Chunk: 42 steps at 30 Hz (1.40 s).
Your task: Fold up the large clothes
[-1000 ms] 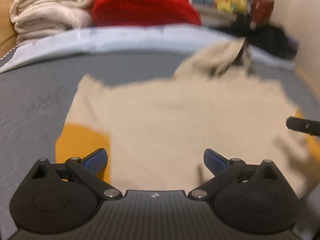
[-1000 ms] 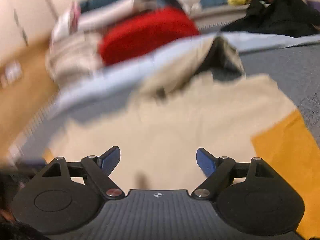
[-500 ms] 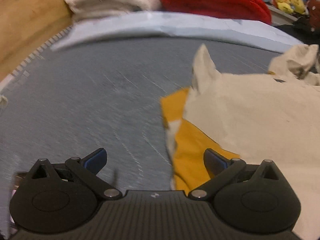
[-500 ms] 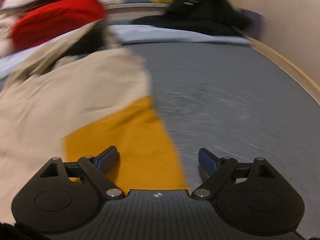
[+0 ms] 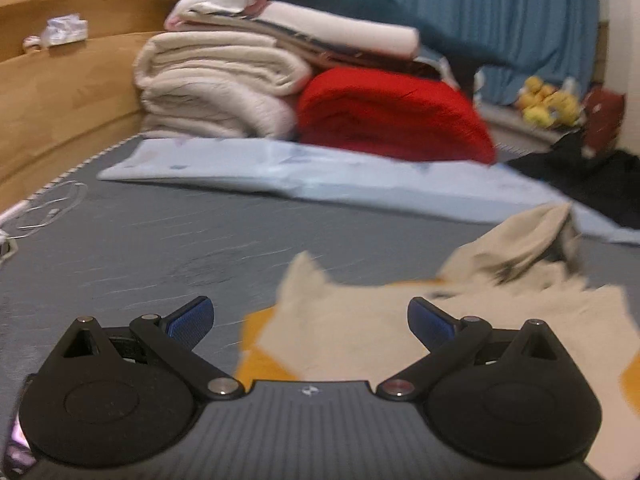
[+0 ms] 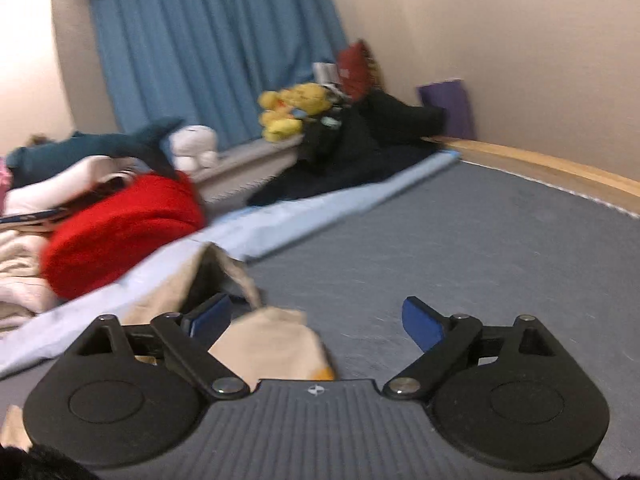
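While both claws hang wide apart with nothing in them, the cream and orange top [image 5: 400, 336] lies spread on the grey bed [image 5: 160, 248]. The left claw [image 5: 310, 318] is above the top's left edge, where an orange part pokes out. The right claw [image 6: 316, 318] is above the top's [image 6: 268, 346] far corner, and its hood stands up in a bumpy heap just behind. A pale blue sheet [image 5: 320, 184] lies past the top. Behind it sit a red blanket [image 5: 392, 116] and a pile of white blankets [image 5: 216, 88]. Yellow soft toys [image 6: 292, 110] sit by the blue curtain [image 6: 208, 48].
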{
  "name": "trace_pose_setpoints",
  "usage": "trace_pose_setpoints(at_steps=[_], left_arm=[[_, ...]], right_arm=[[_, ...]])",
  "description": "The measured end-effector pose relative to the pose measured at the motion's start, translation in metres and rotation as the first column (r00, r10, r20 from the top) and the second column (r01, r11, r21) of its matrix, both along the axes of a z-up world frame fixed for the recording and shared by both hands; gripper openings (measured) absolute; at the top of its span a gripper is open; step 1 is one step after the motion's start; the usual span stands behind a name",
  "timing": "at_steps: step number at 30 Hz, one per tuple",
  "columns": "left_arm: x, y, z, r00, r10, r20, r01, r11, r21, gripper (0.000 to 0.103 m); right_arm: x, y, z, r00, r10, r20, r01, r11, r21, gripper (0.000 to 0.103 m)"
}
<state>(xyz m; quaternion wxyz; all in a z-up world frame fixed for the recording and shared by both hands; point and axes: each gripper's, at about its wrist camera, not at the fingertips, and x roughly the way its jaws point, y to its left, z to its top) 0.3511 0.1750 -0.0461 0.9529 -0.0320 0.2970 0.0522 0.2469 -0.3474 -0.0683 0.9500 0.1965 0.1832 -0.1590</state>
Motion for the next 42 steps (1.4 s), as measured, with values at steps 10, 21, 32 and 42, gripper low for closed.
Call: trace_pose_setpoints(at_steps=[10,21,32,42], left_arm=[[0.099,-0.019,-0.009,0.998,-0.042,-0.049,0.043,0.999,0.032,0.103],[0.219,0.000,-0.076,0.984,0.072,-0.163,-0.061,0.995,0.074,0.103],[0.259,0.012,-0.118,0.959,0.070,-0.273,-0.060,0.997,0.044,0.103],[0.192,0.008,-0.078,0.964,0.035,-0.265,-0.044,0.999,-0.029,0.103]], right_arm=[[0.136,-0.003,-0.004,0.990,0.108,-0.092,-0.101,0.992,0.076,0.098],[0.326,0.000,-0.052,0.980,0.130,-0.149,-0.102,0.978,0.182,0.097],[0.399,0.057,-0.083,0.968,0.243,-0.062,-0.226,0.952,0.205,0.006],[0.250,0.159,0.073,0.867,0.451,0.212,-0.483,0.865,0.137,0.006]])
